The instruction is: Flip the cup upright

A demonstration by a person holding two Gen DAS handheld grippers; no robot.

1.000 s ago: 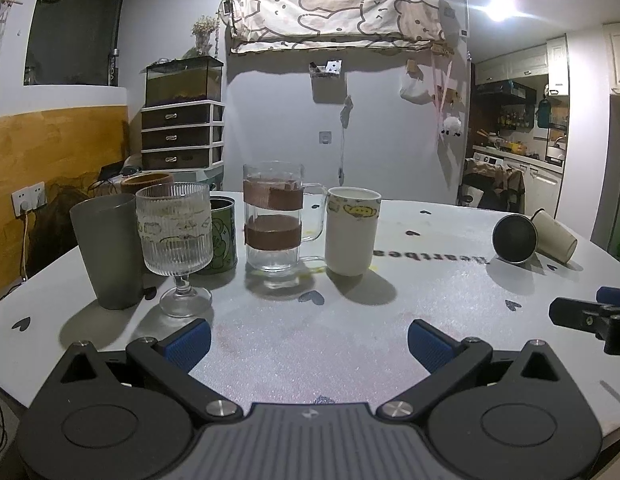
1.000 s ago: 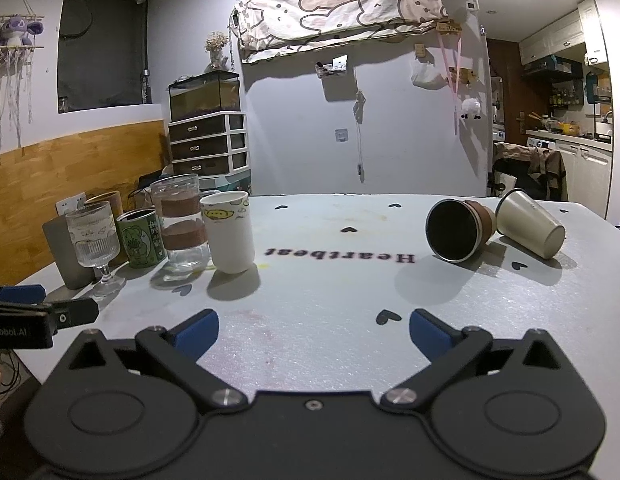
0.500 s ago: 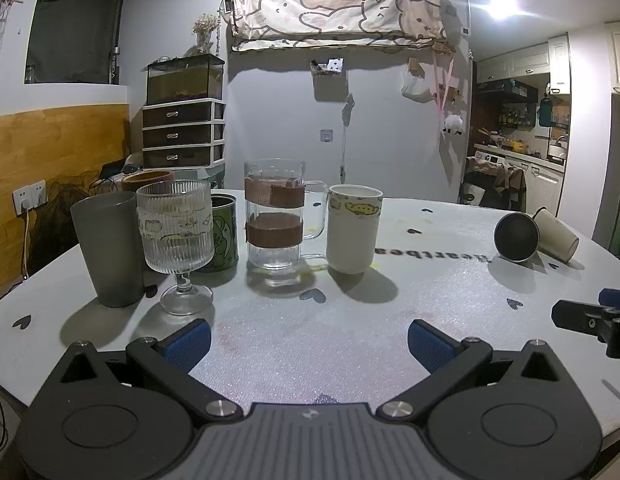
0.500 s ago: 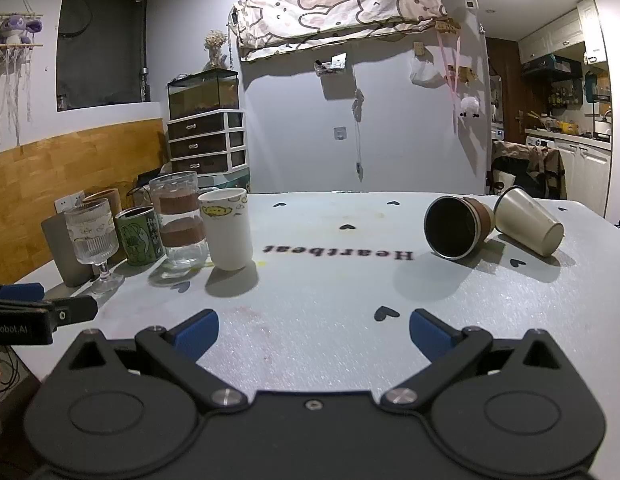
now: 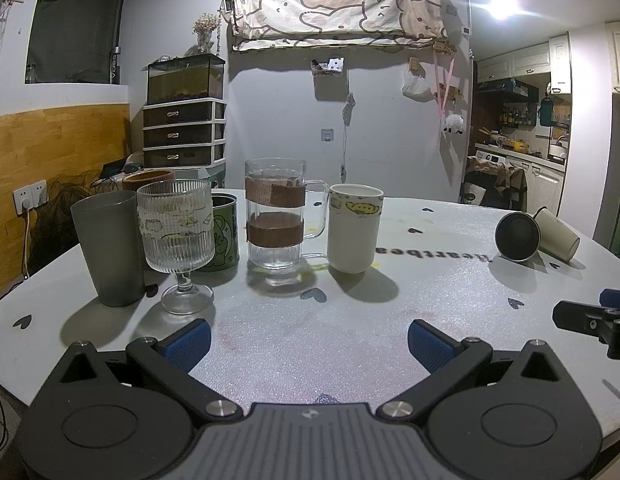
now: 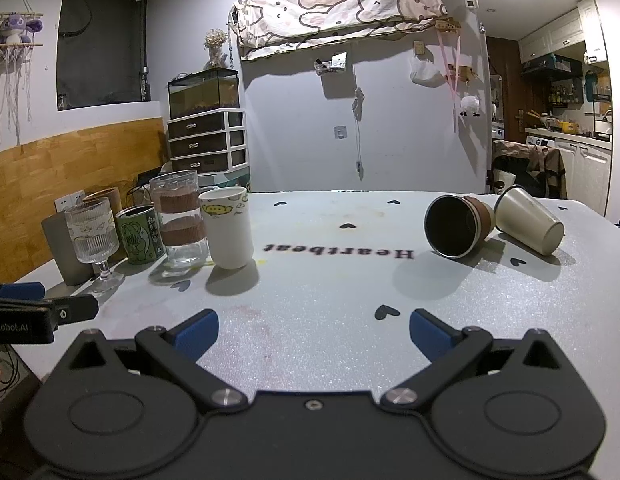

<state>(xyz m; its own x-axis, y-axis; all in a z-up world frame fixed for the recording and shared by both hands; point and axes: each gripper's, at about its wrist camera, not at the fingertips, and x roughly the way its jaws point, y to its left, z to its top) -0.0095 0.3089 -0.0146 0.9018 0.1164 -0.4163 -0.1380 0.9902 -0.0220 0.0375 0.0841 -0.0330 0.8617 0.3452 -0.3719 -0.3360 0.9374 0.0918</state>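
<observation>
Two cups lie on their sides at the table's far right: a dark metal cup with a brown sleeve point(image 6: 456, 227), its mouth towards me, and a cream cup point(image 6: 530, 225) touching it on the right. Both also show in the left wrist view, the dark cup point(image 5: 517, 237) and the cream cup point(image 5: 558, 234). My right gripper point(image 6: 313, 331) is open and empty, low over the table, well short of the cups. My left gripper point(image 5: 308, 342) is open and empty near the front edge. The right gripper's tip point(image 5: 590, 316) shows at the left view's right edge.
A row of upright vessels stands at the left: a grey tumbler point(image 5: 108, 248), a ribbed stemmed glass point(image 5: 176, 236), a green tin point(image 5: 222, 236), a glass mug with brown bands point(image 5: 275, 220) and a white cup point(image 5: 354, 228). The white table point(image 6: 330, 280) reads "Heartbeat".
Both views have shifted only slightly; the right gripper has crept a little towards the lying cups. Both grippers stay open.
</observation>
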